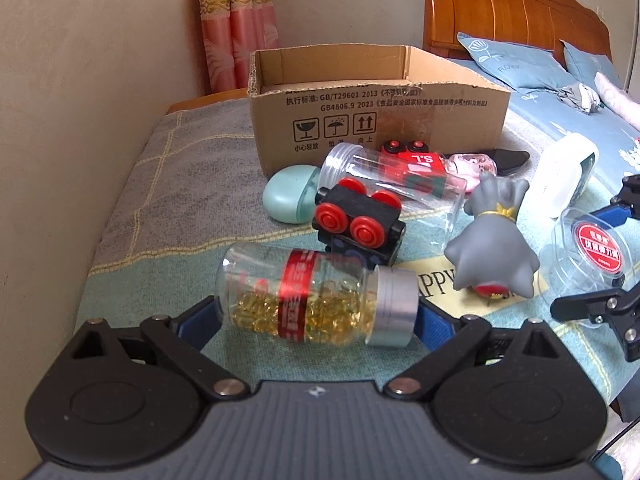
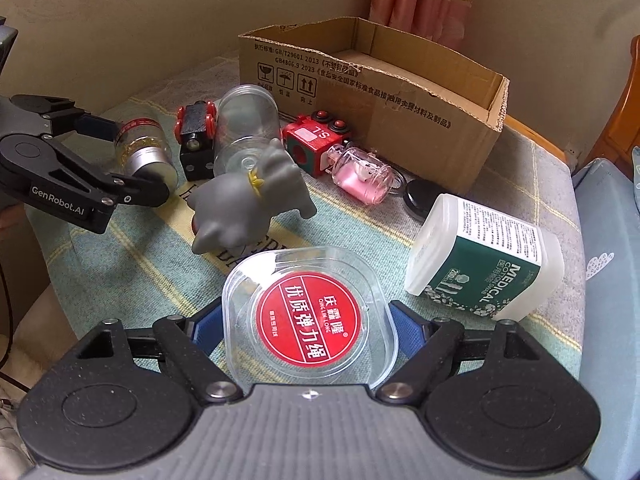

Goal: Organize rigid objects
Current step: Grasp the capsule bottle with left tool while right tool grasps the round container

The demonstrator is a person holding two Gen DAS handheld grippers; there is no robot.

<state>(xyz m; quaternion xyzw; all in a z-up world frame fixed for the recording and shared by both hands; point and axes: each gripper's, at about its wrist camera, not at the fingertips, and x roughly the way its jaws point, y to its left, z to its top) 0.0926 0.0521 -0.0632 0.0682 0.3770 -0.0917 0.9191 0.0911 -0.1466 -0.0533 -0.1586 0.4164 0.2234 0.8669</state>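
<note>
Left hand-held gripper (image 1: 318,320) was closed on the capsule bottle (image 1: 316,300), blue pads pressed at base and silver cap, bottle lying sideways betw. the fingers, just above the patterned cloth. Right hand-held gripper (image 2: 308,328) was clamped on the clear round case (image 2: 310,316) w/ red label, one pad on each side. Whether either item had left the cloth could not be told for sure.

Step in hand, as judged: both picks were made; transfer to the cardboard box (image 1: 376,108) was not yet done. Box was seen open at the far side, apparently empty.

Still loose near the box: black toy wagon (image 1: 358,220) w/ red wheels, empty clear jar (image 1: 396,184), red toy car (image 1: 412,160), pink vial (image 2: 362,176), grey figurine (image 1: 494,236), teal case (image 1: 290,198), cotton-swab tub (image 2: 484,258).

Next move, as judged: both loads need lifting clear over wagon, jar & figurine, then over the box rim before release. Bottle's probably glass, so it should be set low, not dropped.
</note>
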